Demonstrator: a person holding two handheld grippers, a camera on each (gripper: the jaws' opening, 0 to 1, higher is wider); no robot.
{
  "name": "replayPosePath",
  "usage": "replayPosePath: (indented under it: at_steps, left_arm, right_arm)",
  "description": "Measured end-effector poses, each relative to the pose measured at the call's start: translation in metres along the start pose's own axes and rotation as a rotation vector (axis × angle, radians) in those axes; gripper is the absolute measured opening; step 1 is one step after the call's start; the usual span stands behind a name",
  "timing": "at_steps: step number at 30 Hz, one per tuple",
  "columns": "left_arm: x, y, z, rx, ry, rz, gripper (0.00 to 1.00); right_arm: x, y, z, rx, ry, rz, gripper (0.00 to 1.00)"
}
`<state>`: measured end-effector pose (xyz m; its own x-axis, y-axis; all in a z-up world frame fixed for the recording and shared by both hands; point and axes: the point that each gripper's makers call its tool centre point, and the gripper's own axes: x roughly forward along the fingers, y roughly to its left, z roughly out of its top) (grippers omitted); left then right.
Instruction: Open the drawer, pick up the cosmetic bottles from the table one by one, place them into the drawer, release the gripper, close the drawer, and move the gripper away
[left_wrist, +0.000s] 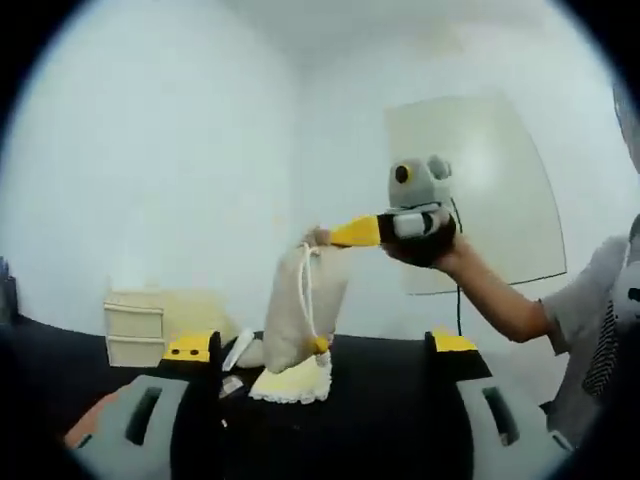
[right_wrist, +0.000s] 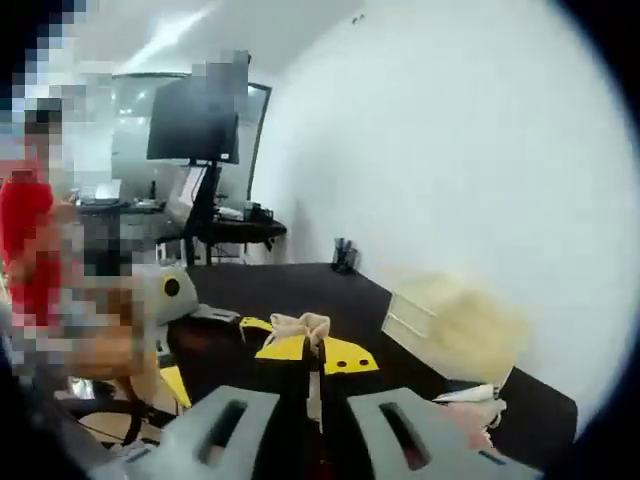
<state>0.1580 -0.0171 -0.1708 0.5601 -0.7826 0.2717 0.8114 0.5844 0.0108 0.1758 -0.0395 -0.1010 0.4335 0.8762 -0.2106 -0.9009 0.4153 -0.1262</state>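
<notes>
we see one cream drawstring pouch pinched at its top by our right gripper. our left gripper gapes wide; one pale two-drawer unit sits left of it.

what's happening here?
A person is holding a cloth bag up off the black table by its top, pinched in the right gripper. The left gripper is open, level with the bag's base and not touching it. The small drawer unit sits shut on the table near the wall. A few small white items lie beside the bag.
</notes>
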Motion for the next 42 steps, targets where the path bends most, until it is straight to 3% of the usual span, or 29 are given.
replayPosePath:
  at_steps: [6, 12, 17, 21, 27, 29, 31, 35, 38, 42]
  left_arm:
    - [-0.005, -0.013, 0.009, -0.019, -0.097, 0.021, 0.78]
    - [-0.006, -0.029, 0.006, 0.025, -0.093, 0.022, 0.66]
    - [-0.012, -0.031, 0.015, 0.020, -0.145, 0.040, 0.56]
    - [-0.018, -0.028, 0.014, 0.019, -0.157, 0.074, 0.39]
    - [-0.022, -0.029, 0.015, 0.013, -0.169, 0.077, 0.35]
    - [-0.024, -0.025, 0.018, -0.025, -0.187, 0.090, 0.30]
    - [-0.025, -0.031, 0.023, -0.077, -0.213, 0.055, 0.29]
    - [-0.026, -0.035, 0.026, -0.118, -0.227, 0.013, 0.29]
    - [-0.028, -0.039, 0.028, -0.158, -0.232, -0.033, 0.28]
    - [-0.033, -0.049, 0.035, -0.233, -0.251, -0.130, 0.28]
  right_arm:
    - [-0.003, 0.027, 0.000, 0.034, -0.003, 0.096, 0.00]
    - [0.000, 0.050, -0.003, 0.040, 0.022, 0.163, 0.00]
    - [0.001, 0.062, -0.005, 0.042, 0.030, 0.197, 0.00]
    - [0.001, 0.065, -0.003, 0.055, 0.025, 0.218, 0.00]
    - [0.002, 0.071, -0.003, 0.090, 0.011, 0.255, 0.01]
    - [0.002, 0.073, 0.000, 0.090, -0.013, 0.276, 0.01]
    - [-0.001, 0.079, 0.011, 0.050, -0.102, 0.316, 0.03]
    - [-0.009, 0.084, 0.019, 0.034, -0.158, 0.349, 0.13]
    - [-0.015, 0.091, 0.019, -0.017, -0.182, 0.379, 0.24]
    - [-0.018, 0.096, 0.015, -0.050, -0.188, 0.404, 0.27]
